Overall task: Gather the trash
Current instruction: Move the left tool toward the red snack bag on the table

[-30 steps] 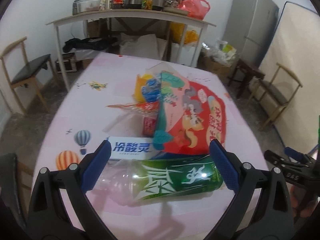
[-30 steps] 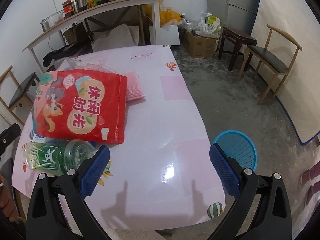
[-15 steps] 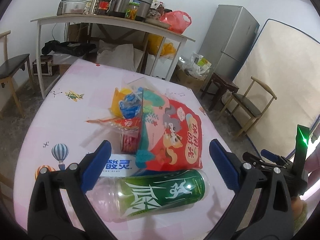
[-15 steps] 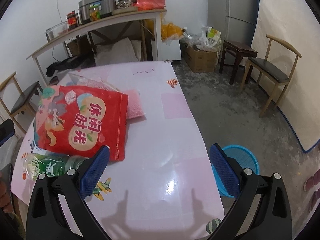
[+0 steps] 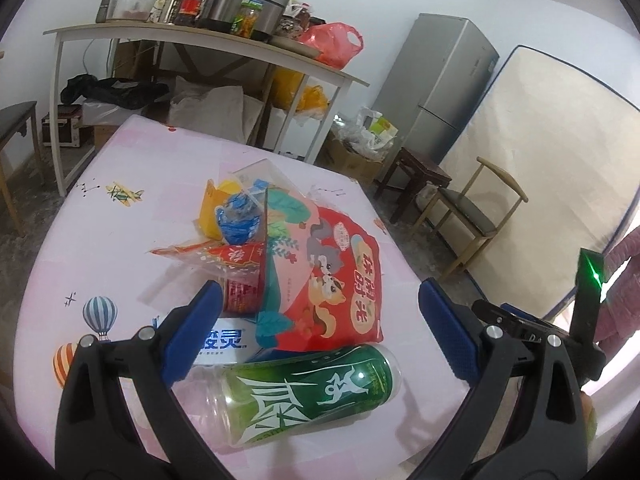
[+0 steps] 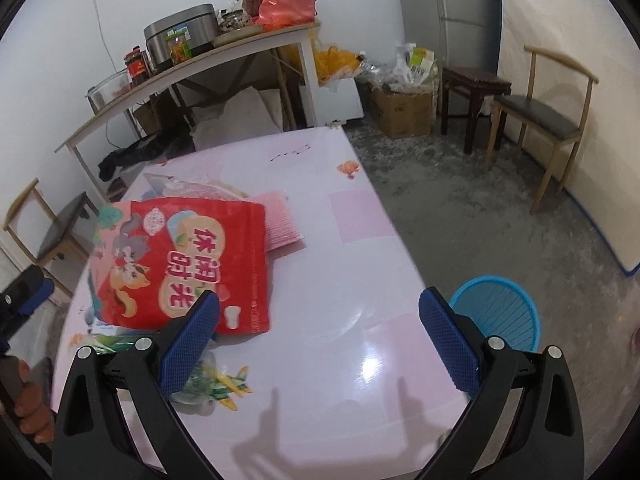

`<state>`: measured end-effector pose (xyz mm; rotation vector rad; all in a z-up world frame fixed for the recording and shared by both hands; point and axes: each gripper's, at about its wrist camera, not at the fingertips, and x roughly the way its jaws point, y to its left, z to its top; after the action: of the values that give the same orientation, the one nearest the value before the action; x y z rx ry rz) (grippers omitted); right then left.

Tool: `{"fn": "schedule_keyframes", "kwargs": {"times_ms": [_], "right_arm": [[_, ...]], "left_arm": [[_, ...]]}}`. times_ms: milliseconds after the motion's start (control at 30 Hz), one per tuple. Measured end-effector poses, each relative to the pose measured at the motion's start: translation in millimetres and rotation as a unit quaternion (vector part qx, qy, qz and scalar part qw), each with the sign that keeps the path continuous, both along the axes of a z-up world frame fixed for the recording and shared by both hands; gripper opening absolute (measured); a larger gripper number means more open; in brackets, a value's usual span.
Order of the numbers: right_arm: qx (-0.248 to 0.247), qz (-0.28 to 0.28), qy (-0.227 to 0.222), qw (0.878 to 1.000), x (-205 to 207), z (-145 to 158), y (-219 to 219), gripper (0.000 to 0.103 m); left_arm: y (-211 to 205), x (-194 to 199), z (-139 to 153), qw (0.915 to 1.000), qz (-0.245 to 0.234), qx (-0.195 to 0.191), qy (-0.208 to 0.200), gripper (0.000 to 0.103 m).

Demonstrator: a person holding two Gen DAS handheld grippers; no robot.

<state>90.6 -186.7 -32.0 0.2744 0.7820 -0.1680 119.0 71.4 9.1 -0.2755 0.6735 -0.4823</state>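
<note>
A heap of trash lies on the pink table (image 5: 100, 236). A green-labelled plastic bottle (image 5: 304, 394) lies on its side at the near edge, just below my open left gripper (image 5: 320, 330). Behind it are a big red snack bag (image 5: 340, 280), a white and blue box (image 5: 224, 338), a small red wrapper (image 5: 228, 258) and yellow and blue wrappers (image 5: 234, 216). My right gripper (image 6: 320, 332) hangs open over the table's near right part, the red snack bag (image 6: 188, 264) to its left. A blue basket (image 6: 496, 316) stands on the floor to the right.
A pink cloth (image 6: 280, 224) pokes out from under the red bag. A long shelf table (image 5: 200, 40) with jars and a cooker stands behind. Wooden chairs (image 6: 548, 116), a dark stool (image 6: 472, 84), a fridge (image 5: 444, 84) and a mattress (image 5: 540, 168) line the right side.
Both grippers have risen and pulled back a little, so the views show more of the room. The trash has not moved. Both stay open.
</note>
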Motion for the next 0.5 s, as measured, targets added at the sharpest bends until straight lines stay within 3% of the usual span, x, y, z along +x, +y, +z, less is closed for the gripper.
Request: {"fn": "schedule_keyframes", "kwargs": {"times_ms": [200, 500], "right_arm": [[0.049, -0.015, 0.008, 0.999, -7.9, -0.3, 0.6, 0.097], [0.053, -0.03, 0.001, 0.998, -23.4, 13.9, 0.5, 0.097]], "left_arm": [[5.6, -0.4, 2.4, 0.9999, -0.014, -0.007, -0.002, 0.094], [11.7, -4.6, 12.2, 0.9989, -0.039, -0.019, -0.016, 0.094]]}}
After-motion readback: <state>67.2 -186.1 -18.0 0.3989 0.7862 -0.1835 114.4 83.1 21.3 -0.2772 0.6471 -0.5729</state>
